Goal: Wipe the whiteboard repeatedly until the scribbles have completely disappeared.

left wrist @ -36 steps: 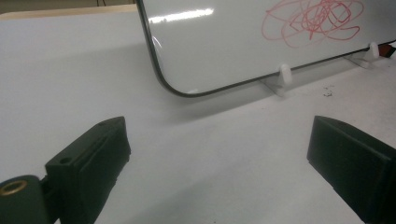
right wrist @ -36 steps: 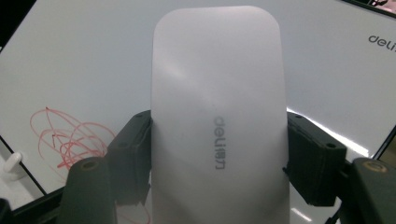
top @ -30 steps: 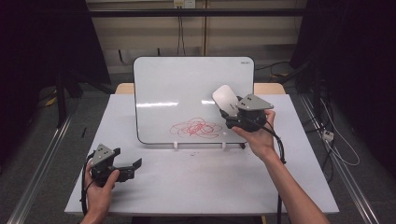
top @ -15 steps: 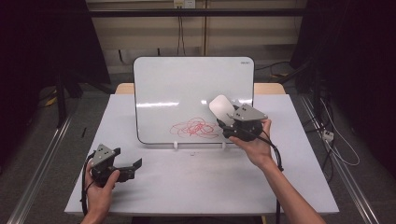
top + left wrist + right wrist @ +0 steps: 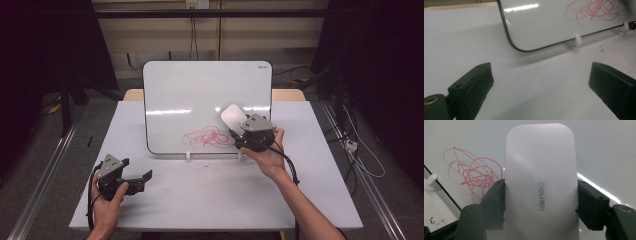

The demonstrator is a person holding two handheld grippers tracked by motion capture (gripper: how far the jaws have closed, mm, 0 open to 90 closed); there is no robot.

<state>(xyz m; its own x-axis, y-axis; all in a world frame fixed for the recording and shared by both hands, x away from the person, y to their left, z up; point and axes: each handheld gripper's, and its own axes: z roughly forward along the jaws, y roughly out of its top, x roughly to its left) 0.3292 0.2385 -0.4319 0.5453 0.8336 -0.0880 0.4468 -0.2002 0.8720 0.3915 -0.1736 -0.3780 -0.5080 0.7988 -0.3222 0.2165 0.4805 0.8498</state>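
Right gripper (image 5: 239, 125) at 2 o'clock from desk (image 5: 210, 200) centre, held in right hand (image 5: 267, 155), jaws pinching eraser (image 5: 234, 116) by its long sides. In right gripper view, eraser (image 5: 540, 192) upright between both jaws, pads pressed on left and right edges, printed logo running lengthwise on its face. Eraser in front of whiteboard (image 5: 200, 100), against its lower right area, just at 3 o'clock of red scribble (image 5: 209, 136); contact with board surface cannot be told. Whiteboard propped upright on white feet (image 5: 187, 156) at far half of desk, tilted back. Scribble (image 5: 471, 173) at 9 o'clock of eraser in right gripper view, partly covered by left jaw. Left gripper (image 5: 135, 181) at 8 o'clock of desk, held in left hand (image 5: 107, 202), low over desk surface, jaws spread wide with nothing between. In left gripper view, bare desk (image 5: 536, 82) between both jaws, whiteboard corner (image 5: 516, 47) at 12 o'clock, well apart. Small dark specks (image 5: 205, 164) on desk just in front of board.
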